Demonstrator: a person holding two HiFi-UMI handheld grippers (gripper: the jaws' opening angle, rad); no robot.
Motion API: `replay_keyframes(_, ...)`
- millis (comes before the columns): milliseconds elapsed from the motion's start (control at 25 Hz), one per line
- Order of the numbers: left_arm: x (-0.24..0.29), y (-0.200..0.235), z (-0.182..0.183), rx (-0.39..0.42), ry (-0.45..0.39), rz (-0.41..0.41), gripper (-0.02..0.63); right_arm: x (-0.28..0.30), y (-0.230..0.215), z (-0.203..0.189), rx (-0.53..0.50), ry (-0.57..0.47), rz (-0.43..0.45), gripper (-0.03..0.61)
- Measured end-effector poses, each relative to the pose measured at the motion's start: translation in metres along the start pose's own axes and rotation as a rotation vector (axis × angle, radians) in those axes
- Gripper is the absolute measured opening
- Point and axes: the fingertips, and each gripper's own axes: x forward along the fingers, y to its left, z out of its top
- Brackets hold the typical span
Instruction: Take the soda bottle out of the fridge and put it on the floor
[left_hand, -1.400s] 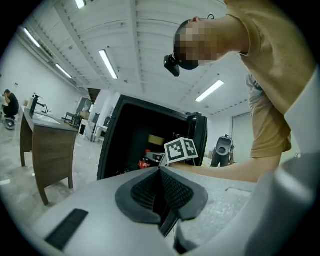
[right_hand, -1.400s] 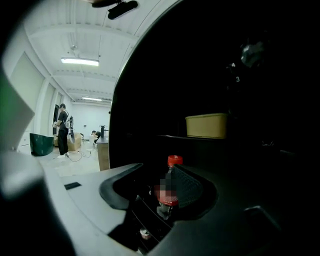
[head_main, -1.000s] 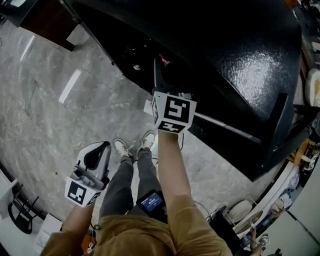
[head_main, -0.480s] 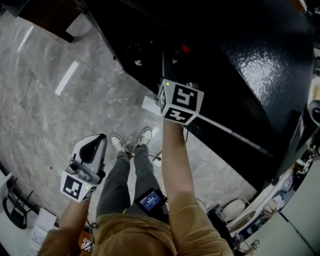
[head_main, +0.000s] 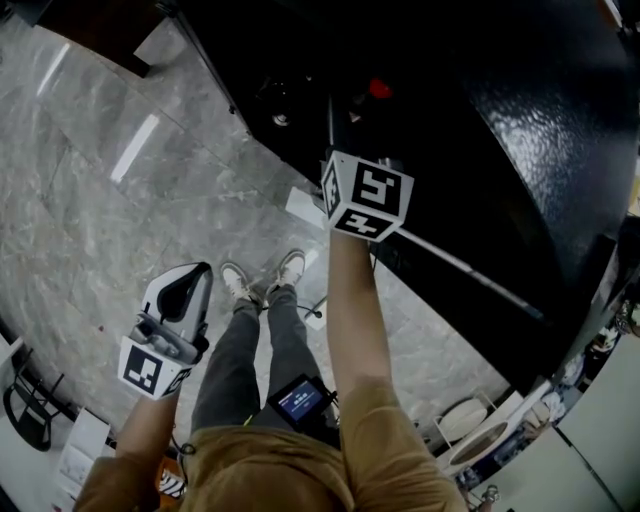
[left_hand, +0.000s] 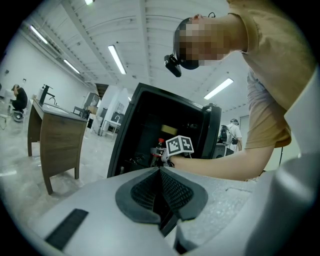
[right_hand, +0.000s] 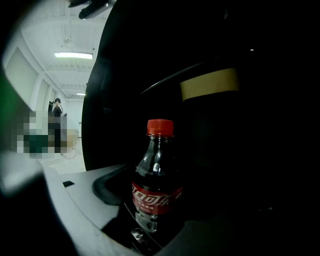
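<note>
Looking down from the head, the bottle (head_main: 378, 89) is standing in the open fridge (head_main: 520, 140), far side. The left gripper (left_hand: 161, 196) is hanging near, jaws pressed together on nothing. The right gripper (right_hand: 160, 220) has just been opening its jaws and they're sitting wide around the bottle, not pinching, so I'd be squeezing at the label (right_hand: 155, 199), keeping it upright.

Fridge (right_hand: 240, 150) interior ard soda bottle (right_hand: 156, 175) – too dark f/ detail; bottle's base – unclear in shadow.
</note>
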Motion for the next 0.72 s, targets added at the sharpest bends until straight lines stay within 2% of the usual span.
replay_keyframes(200,-0.003,0.001,-0.004,0.001,0.016,0.01,0.002,-0.011,0.003,0.003,-0.01,-0.037,0.01,0.293)
replay_keyframes(440,-0.006,0.006,0.005,0.009,-0.003,0.019,0.002,-0.026,0.013,0.001,-0.043,-0.033,0.035,0.293)
replay_keyframes(720,-0.018,0.018,-0.004,0.014,0.01,0.038,0.002,-0.037,0.015,-0.005,-0.039,-0.031,0.028,0.293)
